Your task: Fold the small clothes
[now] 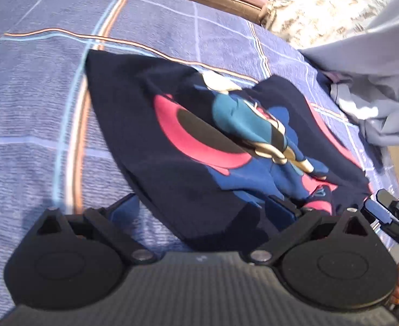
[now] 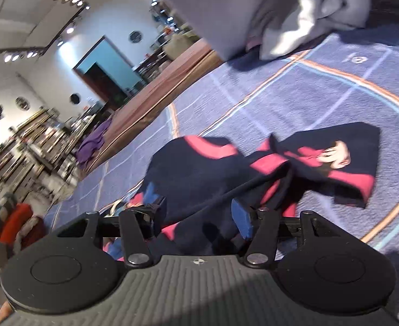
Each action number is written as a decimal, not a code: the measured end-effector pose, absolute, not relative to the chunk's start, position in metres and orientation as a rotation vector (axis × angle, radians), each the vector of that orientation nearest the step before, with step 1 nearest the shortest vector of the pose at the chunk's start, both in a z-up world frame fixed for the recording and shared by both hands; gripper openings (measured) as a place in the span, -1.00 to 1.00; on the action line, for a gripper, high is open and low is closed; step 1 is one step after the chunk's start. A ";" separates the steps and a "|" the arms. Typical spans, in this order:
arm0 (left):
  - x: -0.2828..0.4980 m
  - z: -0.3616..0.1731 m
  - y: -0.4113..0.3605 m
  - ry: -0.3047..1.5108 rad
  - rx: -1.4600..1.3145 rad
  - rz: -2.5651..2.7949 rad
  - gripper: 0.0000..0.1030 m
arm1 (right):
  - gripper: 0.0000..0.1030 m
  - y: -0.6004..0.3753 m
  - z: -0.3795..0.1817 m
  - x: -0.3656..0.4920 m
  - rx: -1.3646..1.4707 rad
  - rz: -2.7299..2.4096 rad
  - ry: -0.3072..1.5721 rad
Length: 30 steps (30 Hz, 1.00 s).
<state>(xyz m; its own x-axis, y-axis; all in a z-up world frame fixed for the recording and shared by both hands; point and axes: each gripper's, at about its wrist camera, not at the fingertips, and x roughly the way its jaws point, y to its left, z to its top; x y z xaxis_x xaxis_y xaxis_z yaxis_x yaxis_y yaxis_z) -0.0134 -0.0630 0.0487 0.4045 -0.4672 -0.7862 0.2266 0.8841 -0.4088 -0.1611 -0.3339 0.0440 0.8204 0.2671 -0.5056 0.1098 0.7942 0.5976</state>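
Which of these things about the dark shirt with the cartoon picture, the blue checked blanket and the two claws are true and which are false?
1. The dark shirt lies on a blue checked blanket. True.
2. The left claw is squeezing the shirt tight. False: its jaws stand wide apart, with shirt cloth lying between them but not pinched.
3. The right claw is open. True.
4. The shirt is plain white. False: it is dark navy with pink and blue cartoon print.
5. A grey cloth lies on the blanket beyond the shirt. True.
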 end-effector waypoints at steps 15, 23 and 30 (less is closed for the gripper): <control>-0.007 0.094 -0.048 0.968 -0.234 -0.453 0.03 | 1.00 -0.221 0.066 -0.167 0.364 0.518 0.768; -0.031 0.083 -0.018 1.012 -0.238 -0.409 0.32 | 0.14 -0.144 0.032 -0.138 0.061 0.670 1.038; -0.068 0.123 0.091 0.878 -0.296 -0.105 0.43 | -0.68 -0.066 0.058 -0.108 -0.023 0.919 0.893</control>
<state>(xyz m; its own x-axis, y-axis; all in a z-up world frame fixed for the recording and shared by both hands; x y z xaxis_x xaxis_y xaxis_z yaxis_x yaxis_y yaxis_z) -0.0680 0.0914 0.1232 0.6365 -0.2109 -0.7419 -0.0308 0.9542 -0.2977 -0.1078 -0.0656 0.0580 0.2855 0.6782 -0.6772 -0.6959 0.6325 0.3400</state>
